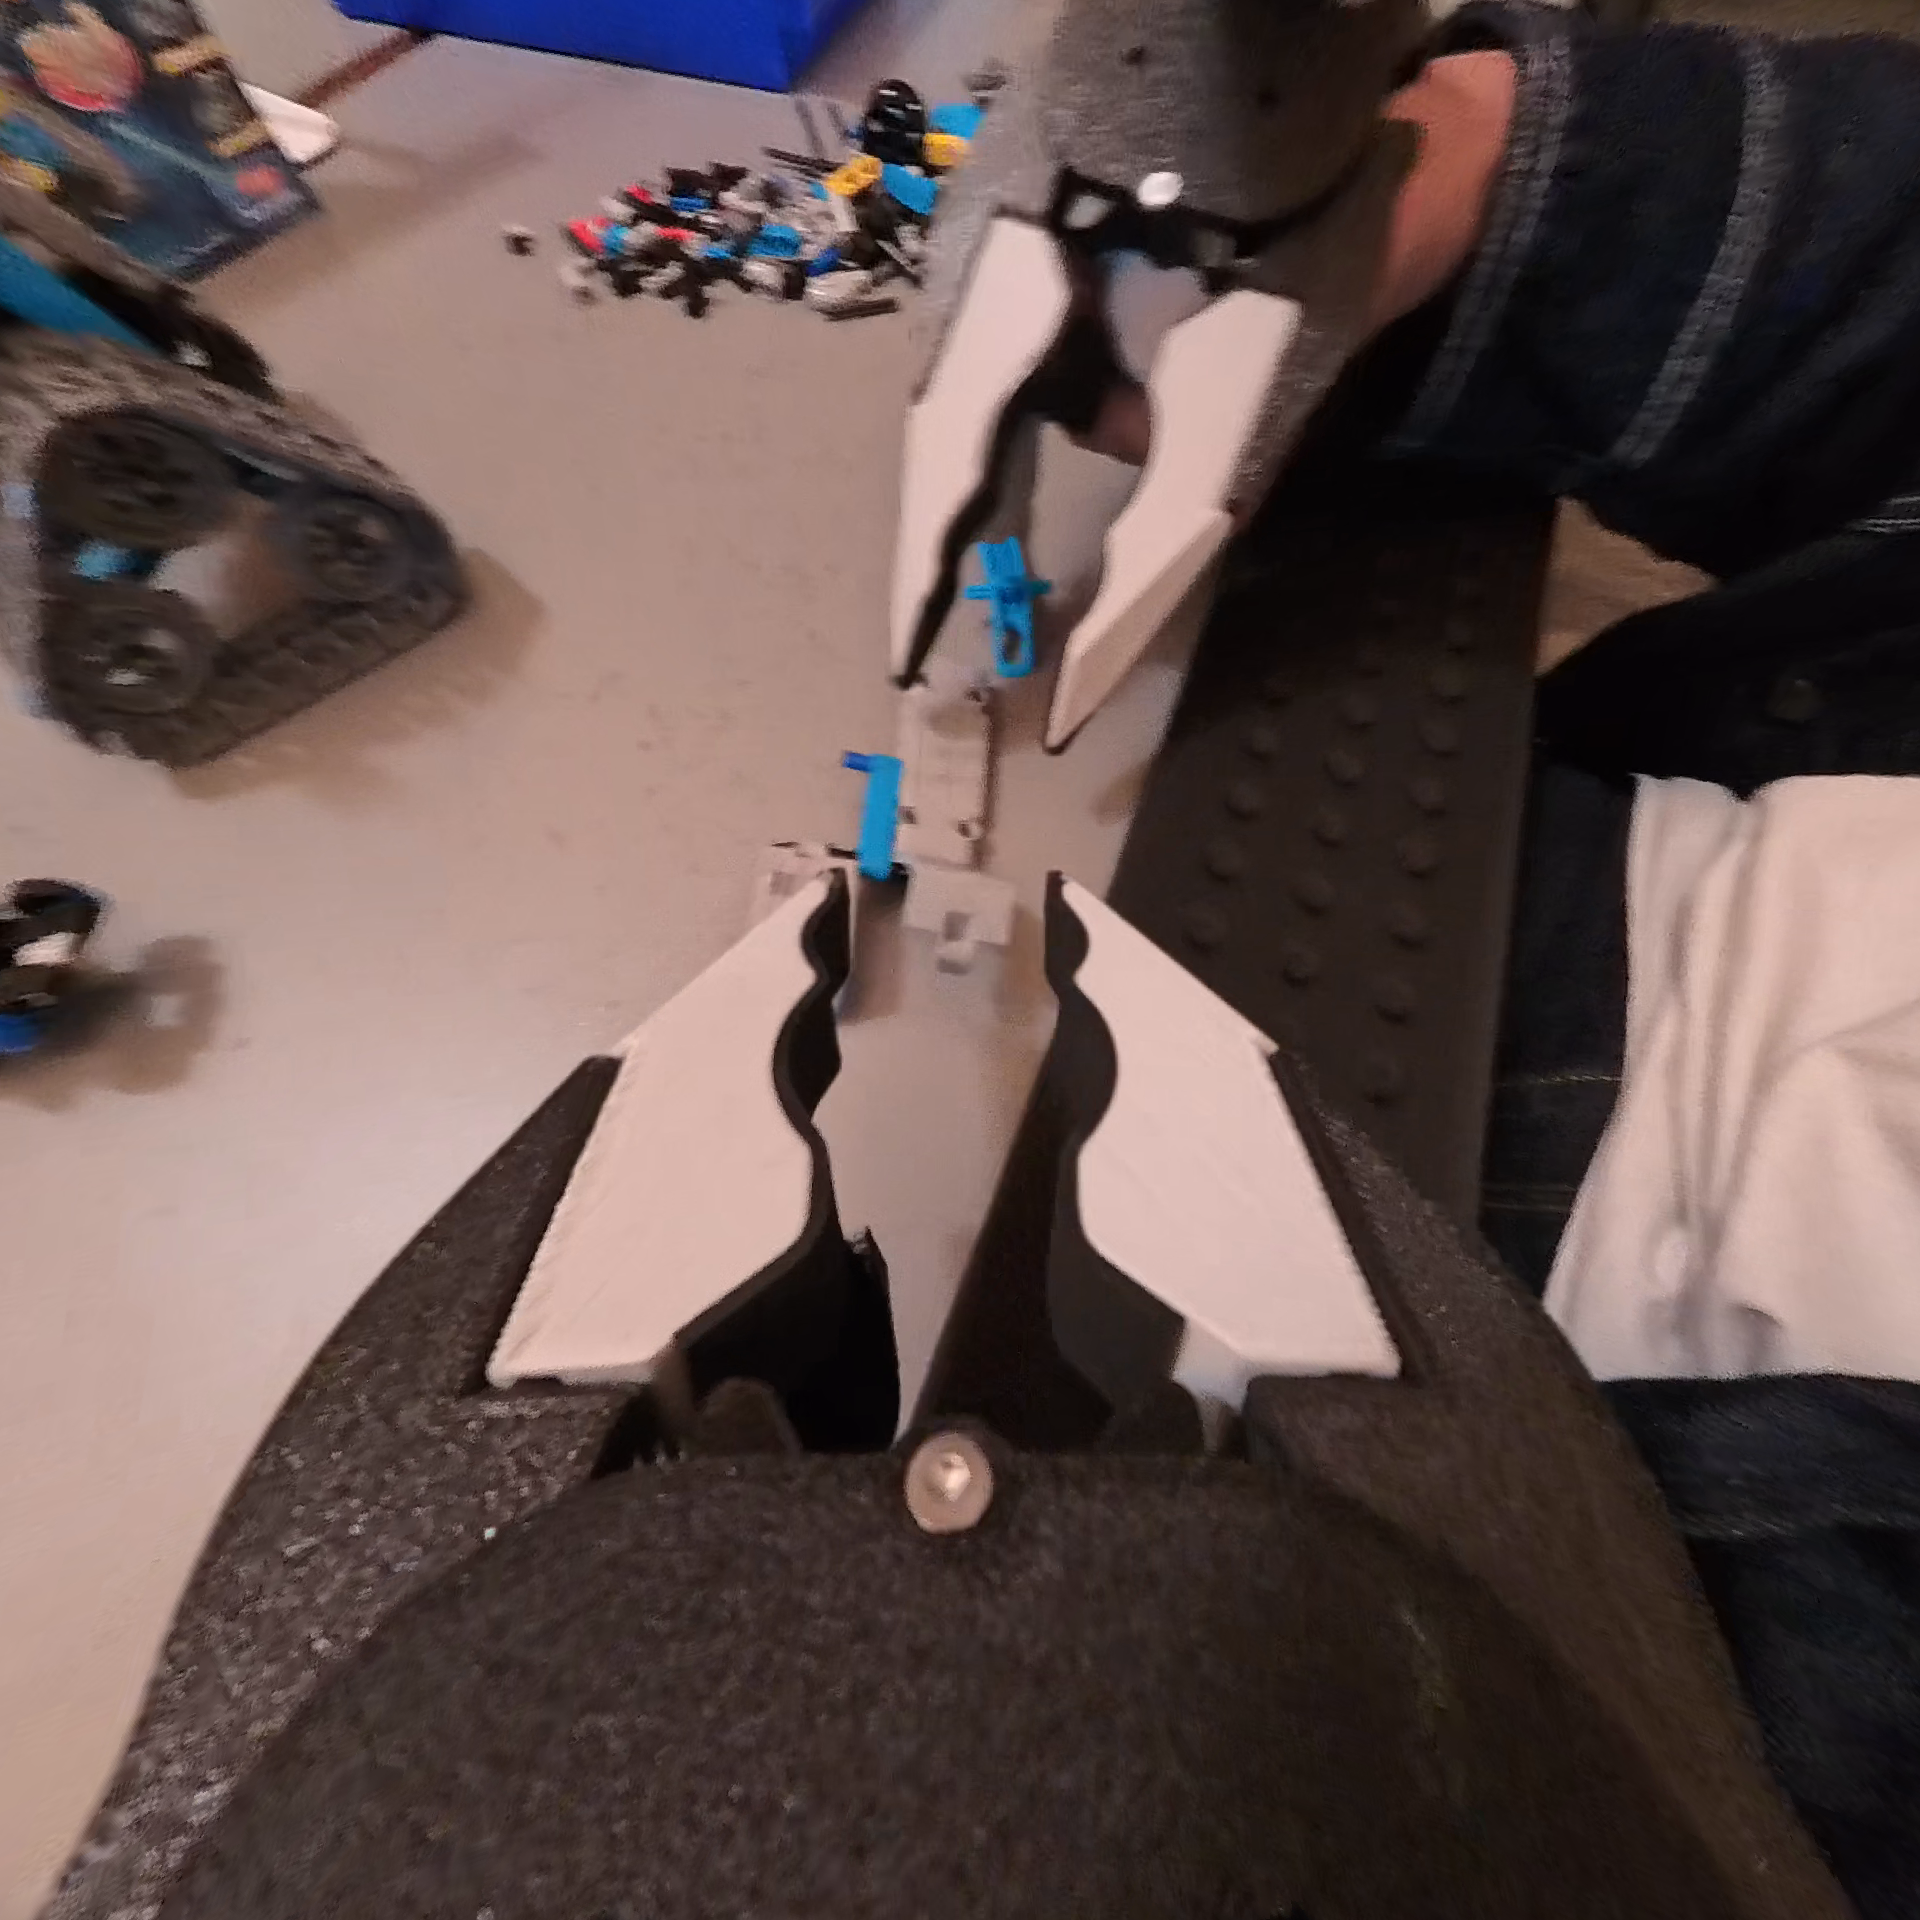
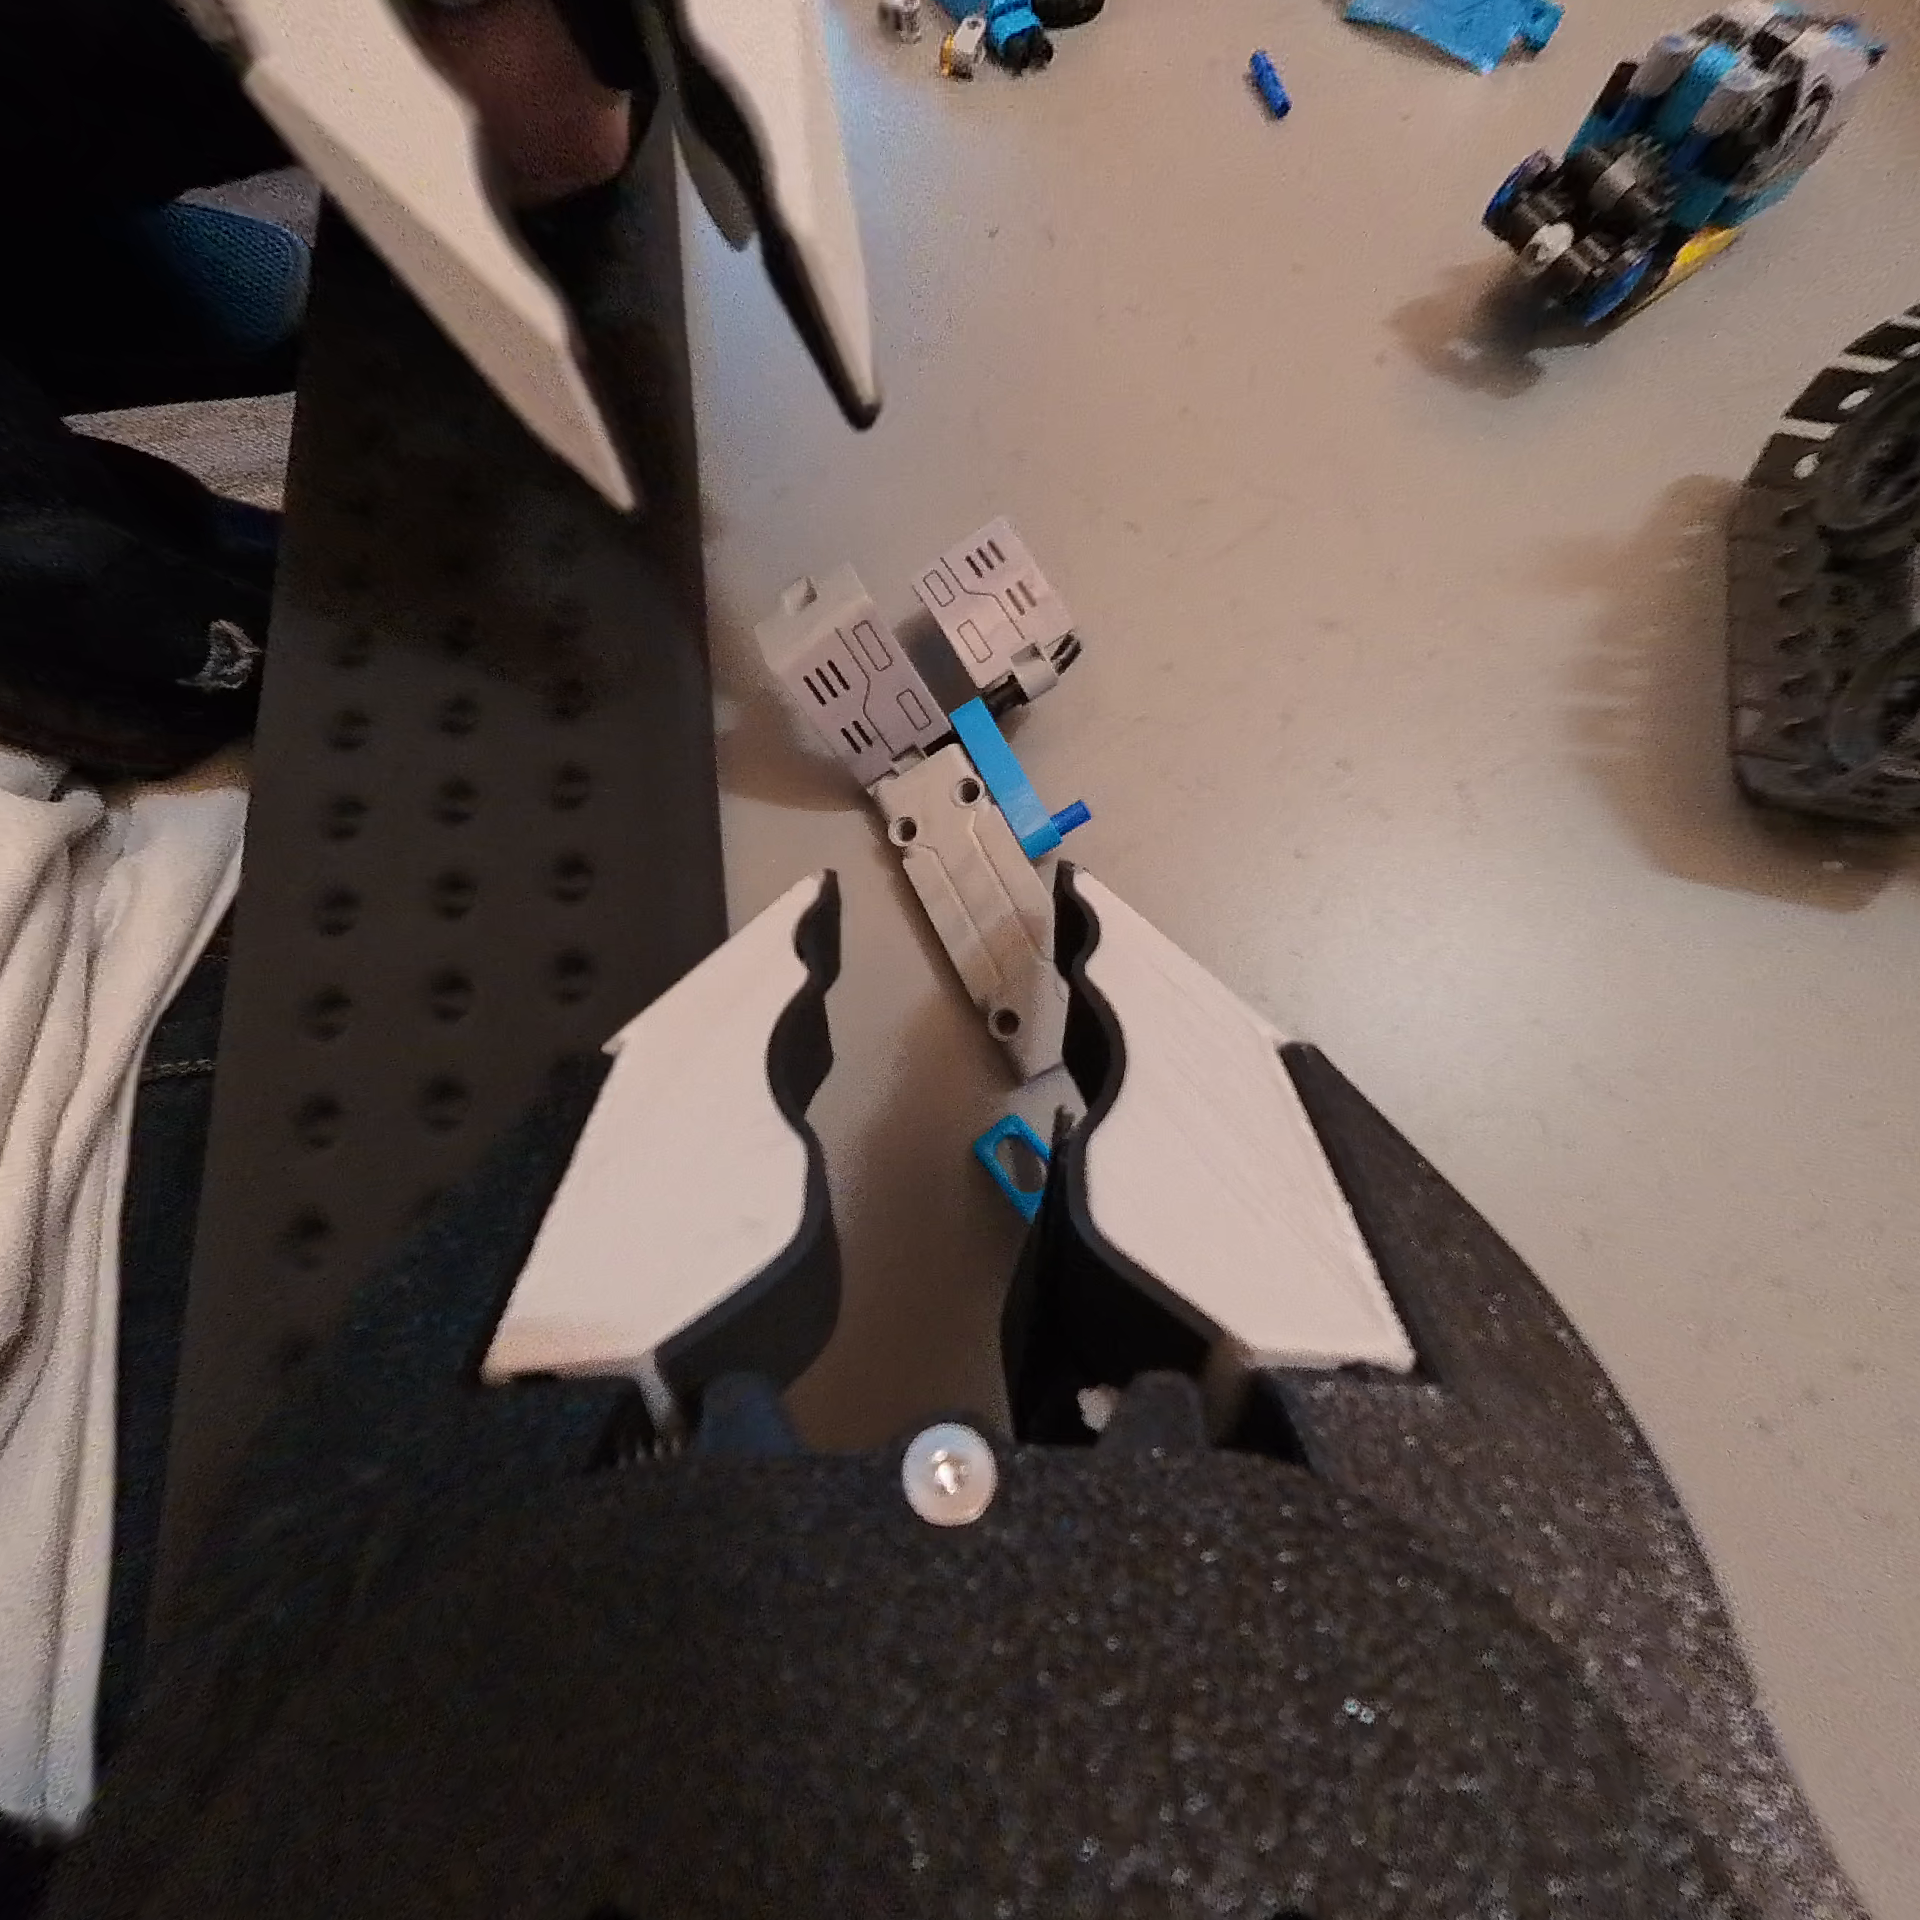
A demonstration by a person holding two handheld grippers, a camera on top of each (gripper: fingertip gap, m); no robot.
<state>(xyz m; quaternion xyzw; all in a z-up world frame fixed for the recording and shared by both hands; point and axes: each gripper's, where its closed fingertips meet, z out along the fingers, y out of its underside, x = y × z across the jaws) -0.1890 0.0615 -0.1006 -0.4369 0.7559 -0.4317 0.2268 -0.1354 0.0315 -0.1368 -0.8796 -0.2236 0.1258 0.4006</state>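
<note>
A grey brick assembly (image 1: 948, 821) (image 2: 940, 873) with a blue beam (image 1: 878, 816) (image 2: 995, 774) on its side lies on the pale table. My left gripper (image 1: 945, 883) is open and empty, its tips at the near end of the assembly. It also shows at the top of the right wrist view (image 2: 743, 457). My right gripper (image 2: 945, 878) is open and straddles the other end of the assembly. A small blue piece (image 2: 1010, 1164) (image 1: 1006, 608) lies between its fingers, close to the right finger's pad. The right gripper shows in the left wrist view (image 1: 982, 707).
A black tracked vehicle (image 1: 208, 582) (image 2: 1839, 623) stands to one side, a small blue vehicle (image 2: 1662, 166) beyond it. A pile of loose parts (image 1: 769, 239) and a printed box (image 1: 135, 135) lie farther off. A black studded strip (image 1: 1340, 883) (image 2: 468, 831) edges the table by the person's lap. Some 8 cm of space lies between my two pairs of fingers. It is some 20 cm from my left tips to the small blue vehicle (image 2: 1662, 166).
</note>
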